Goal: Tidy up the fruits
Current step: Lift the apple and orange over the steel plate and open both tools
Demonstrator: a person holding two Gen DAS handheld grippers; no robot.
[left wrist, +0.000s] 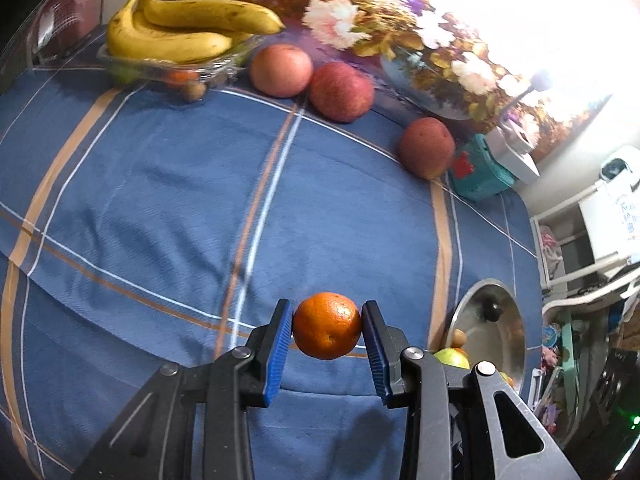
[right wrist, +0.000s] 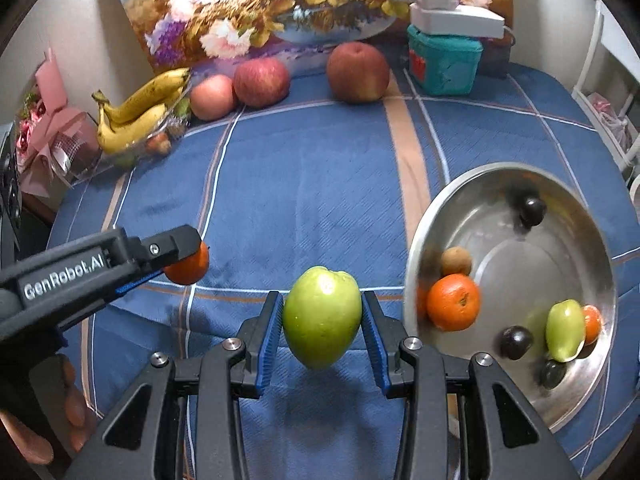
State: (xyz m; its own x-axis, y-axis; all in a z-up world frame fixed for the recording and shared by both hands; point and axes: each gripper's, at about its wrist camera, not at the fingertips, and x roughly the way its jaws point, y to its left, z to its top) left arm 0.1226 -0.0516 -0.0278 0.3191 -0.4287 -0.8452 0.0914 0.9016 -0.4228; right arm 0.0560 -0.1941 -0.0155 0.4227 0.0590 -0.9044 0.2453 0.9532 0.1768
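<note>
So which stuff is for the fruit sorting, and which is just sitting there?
For the job:
- orange in the left claw
- green fruit in the right claw
- metal bowl
- bananas
- red apples

Just sitting there:
- flower picture
- teal box
- pink bouquet

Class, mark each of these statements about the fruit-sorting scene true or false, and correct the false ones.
1. The left tongs grip an orange. True.
2. The right tongs are empty. False: they hold a green fruit.
3. The metal bowl already contains fruit. True.
4. The bananas lie in the metal bowl. False: they sit on a clear tray at the far left.
5. Three red apples rest on the blue cloth. True.
</note>
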